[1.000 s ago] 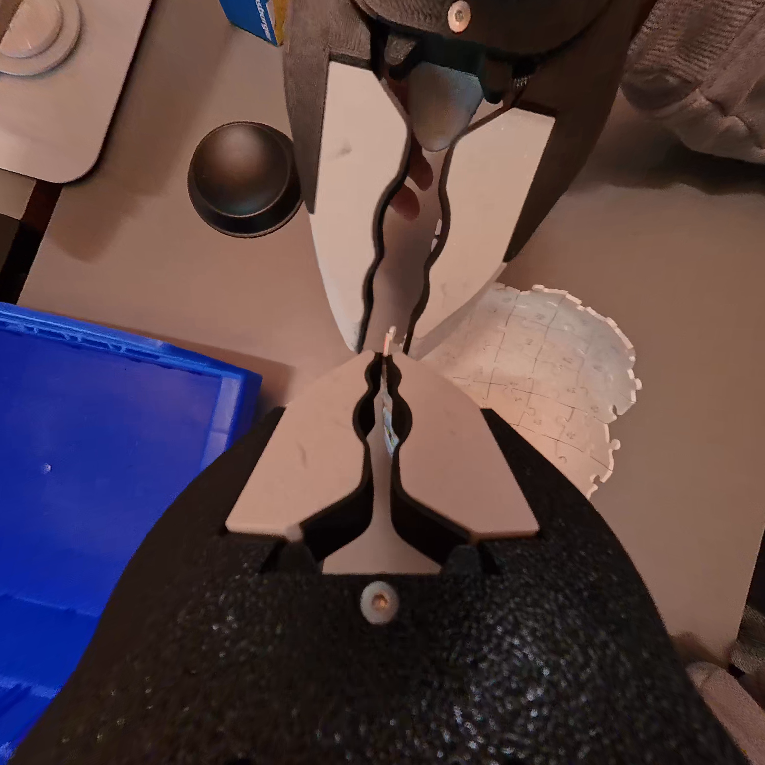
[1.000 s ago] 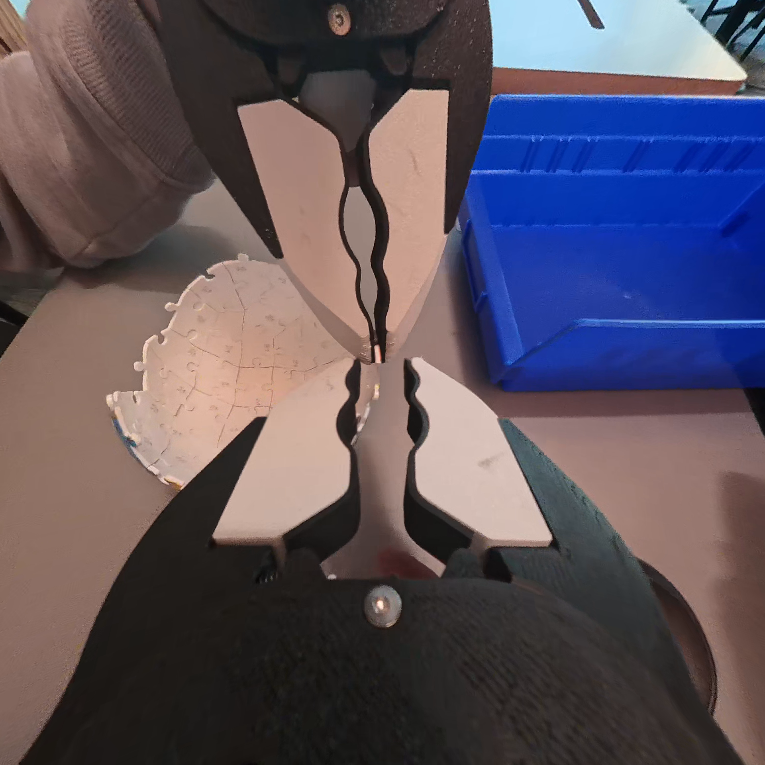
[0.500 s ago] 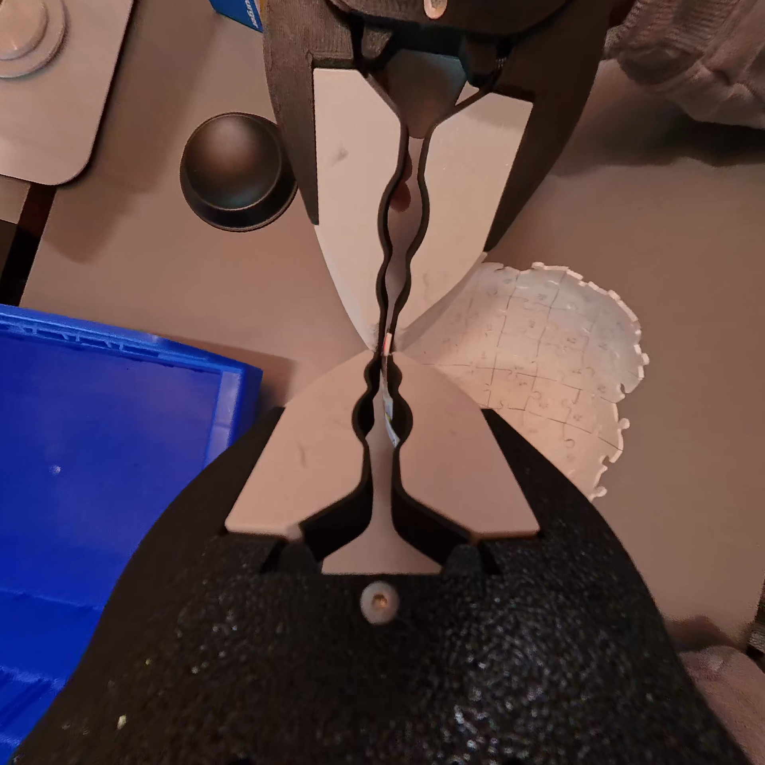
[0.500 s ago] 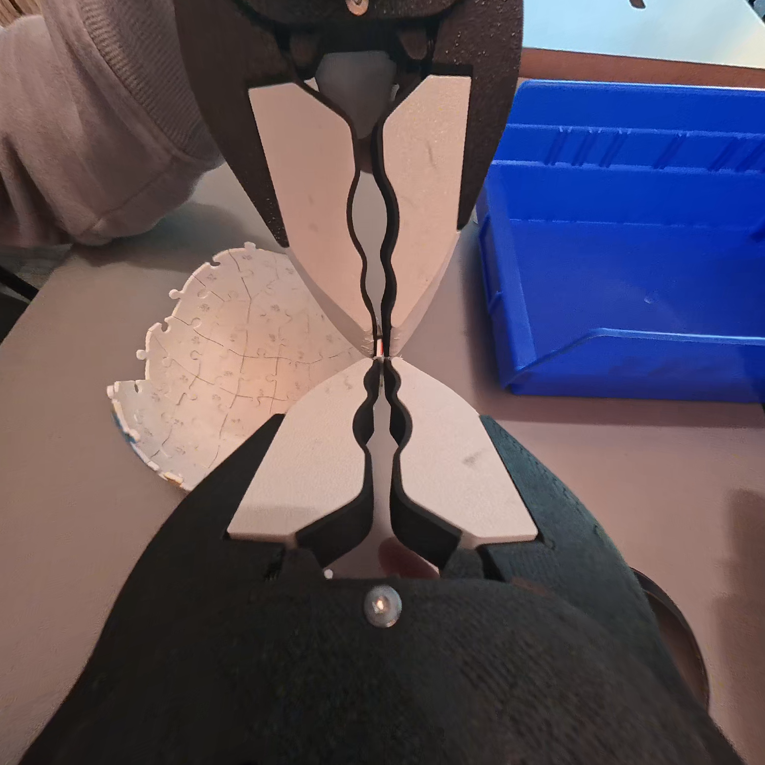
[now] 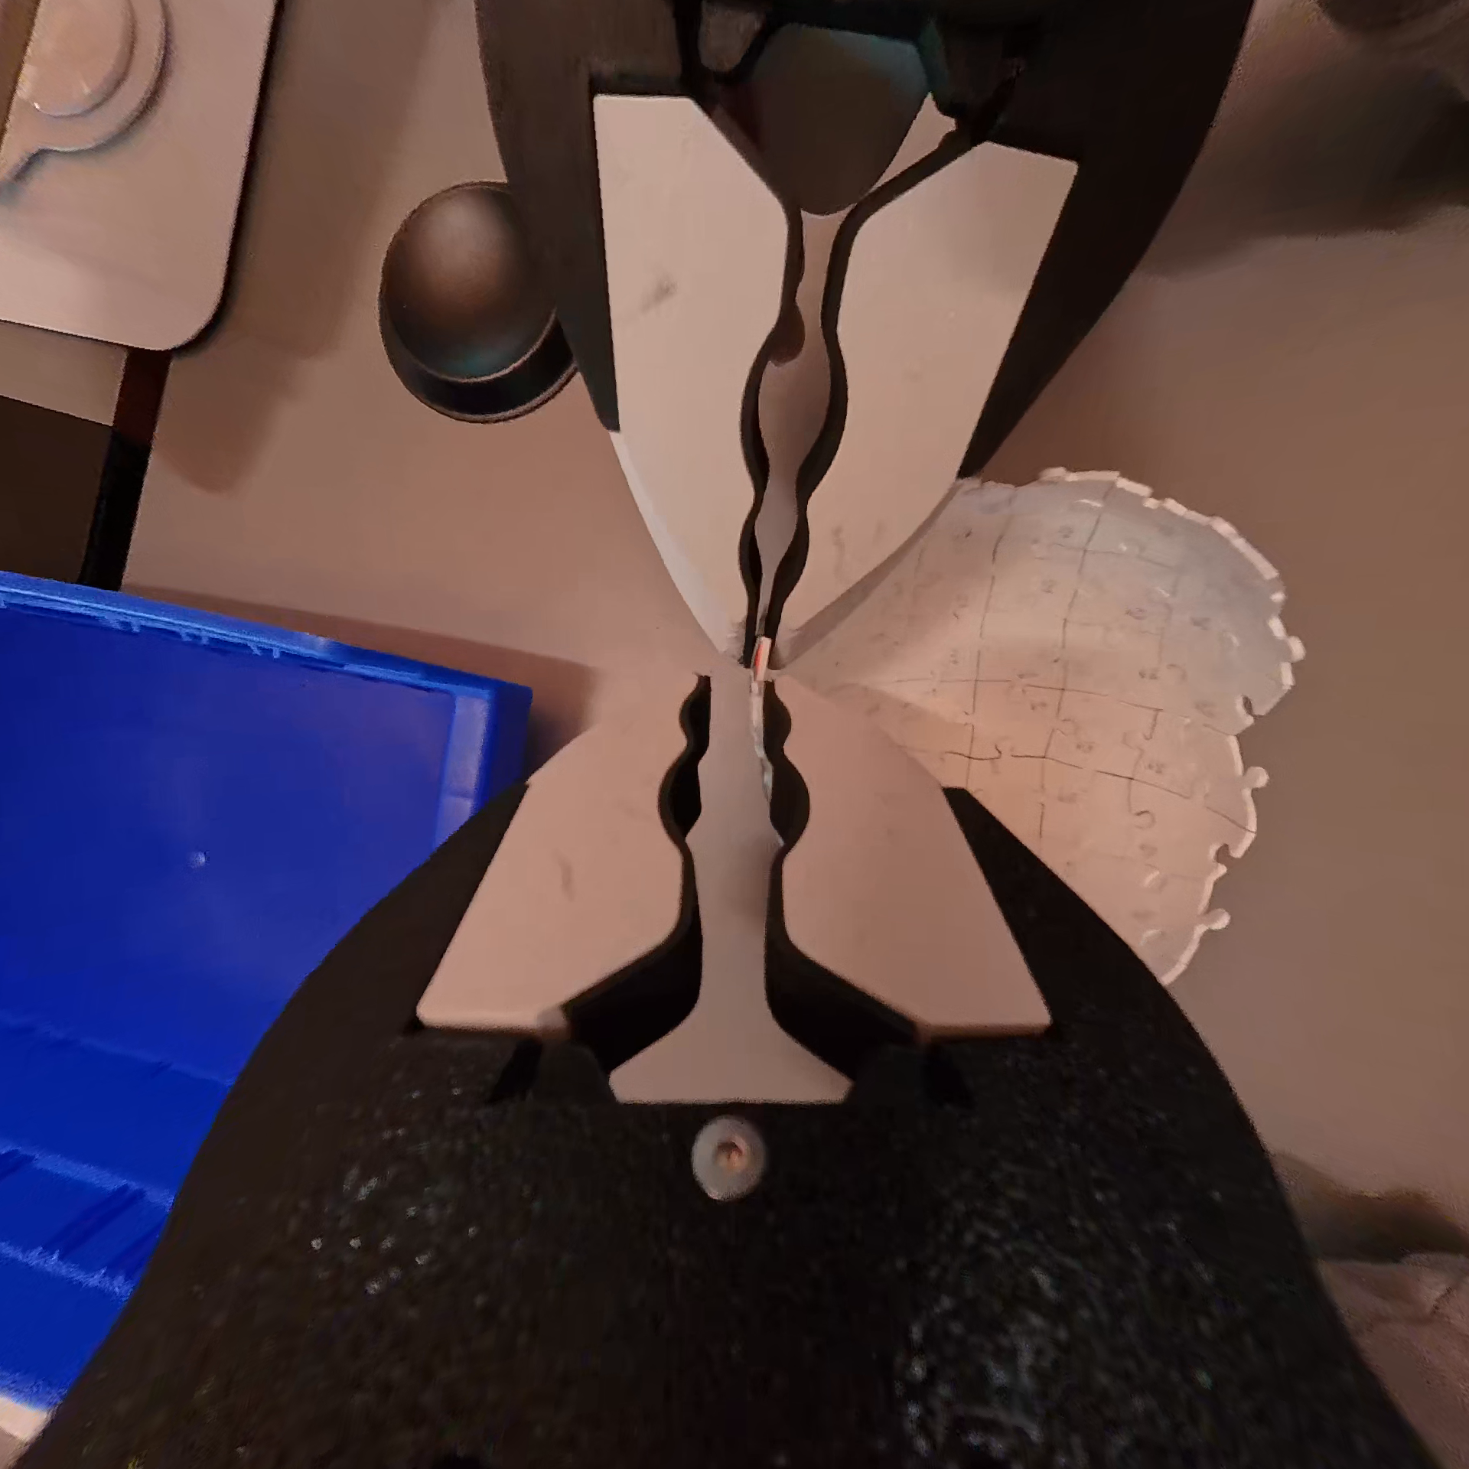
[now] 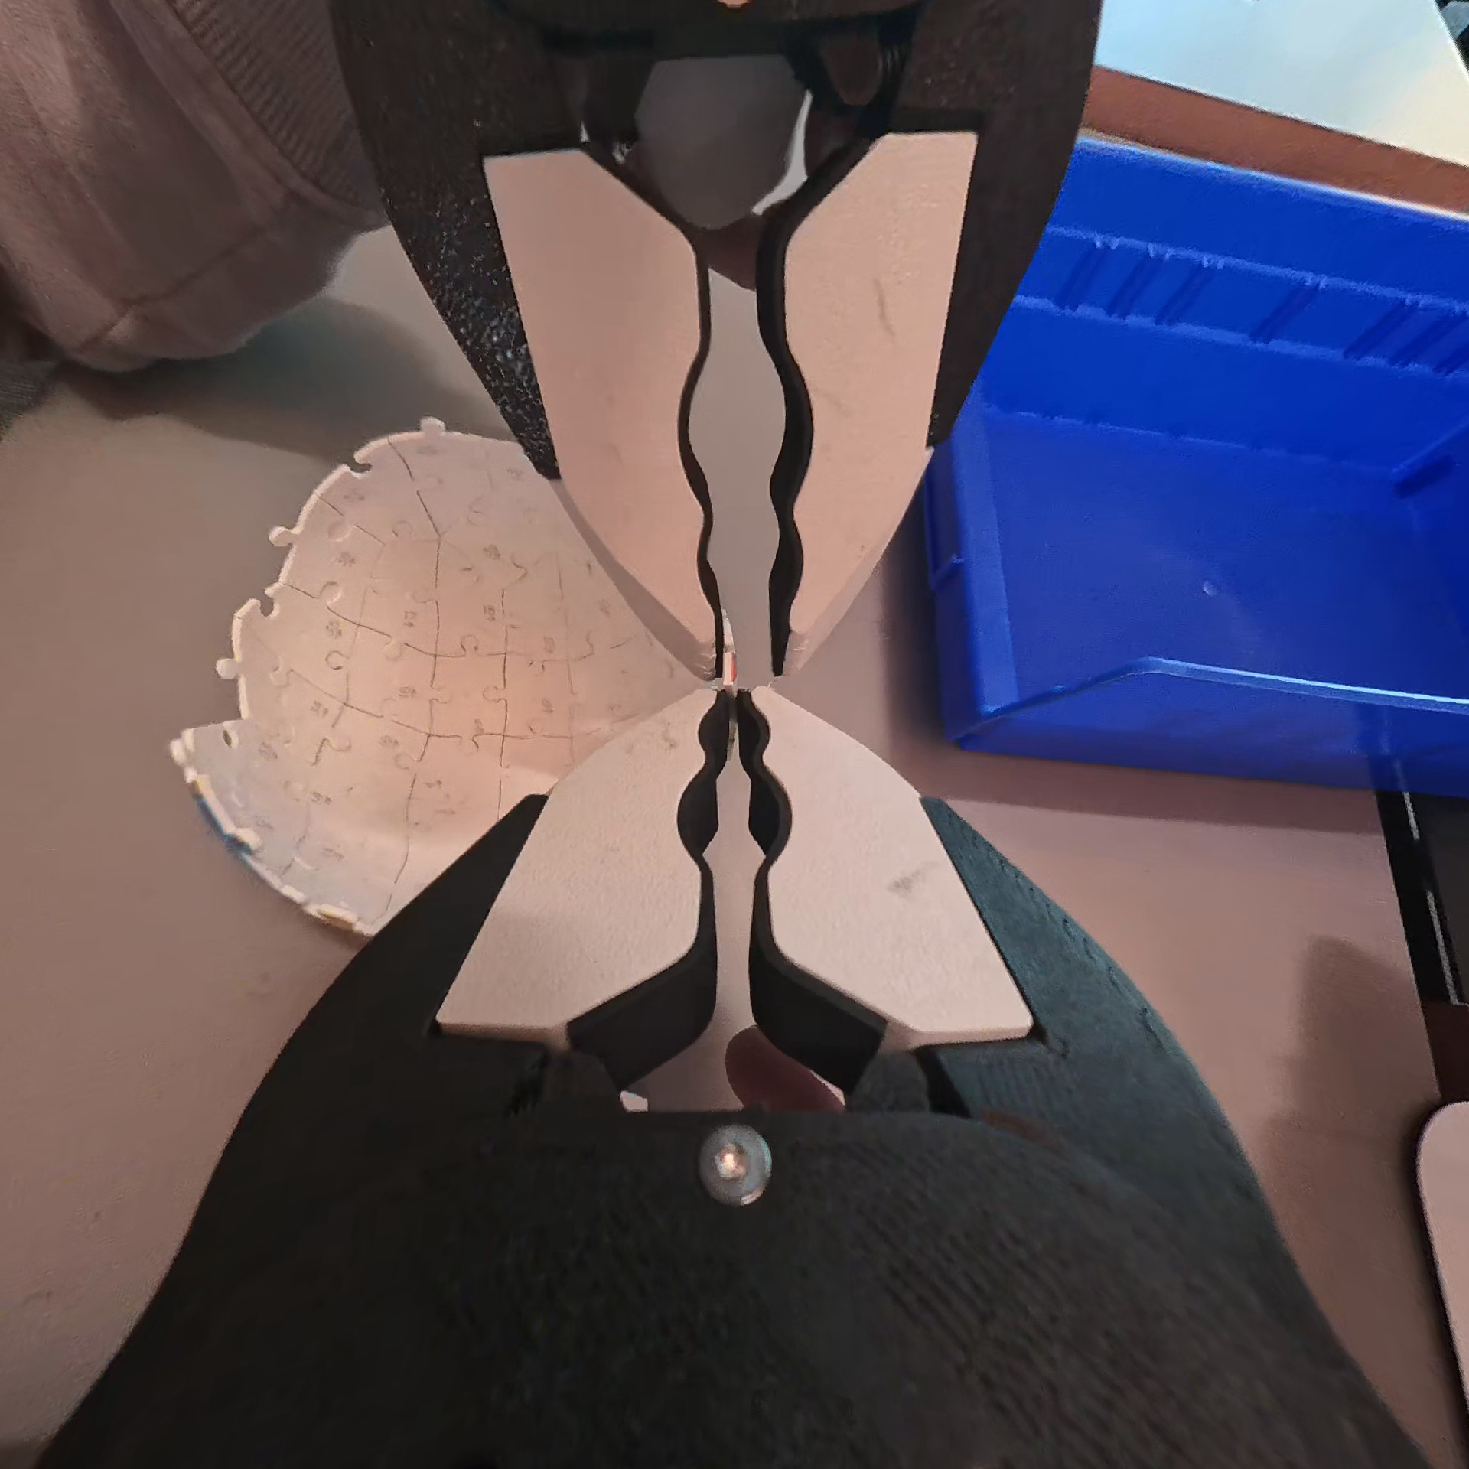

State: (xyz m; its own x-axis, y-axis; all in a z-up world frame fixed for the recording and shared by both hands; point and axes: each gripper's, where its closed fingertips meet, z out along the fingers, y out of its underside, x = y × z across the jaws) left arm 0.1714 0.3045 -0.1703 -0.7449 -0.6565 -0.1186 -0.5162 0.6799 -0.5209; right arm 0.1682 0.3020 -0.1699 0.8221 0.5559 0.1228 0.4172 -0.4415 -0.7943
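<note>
While our right gripper is clamped tight on a thin little puzzle piece, the left gripper facing it tip to tip has its fingers spread, a clear gap between the wavy black rubber edges. The piece stands on edge, a sliver with a red-and-white rim, pinched at the very tips of the right claw and poking into the left one's gap, seemingly against one finger. Both claws have smooth pale plates on grainy black bodies. Just beside the tips we've got a curved white shell of joined jigsaw pieces, bowl-shaped with a knobbly edge, sitting on the matte beige table. On the other side sits a glossy blue plastic bin. A dark round dome rests farther off.
</note>
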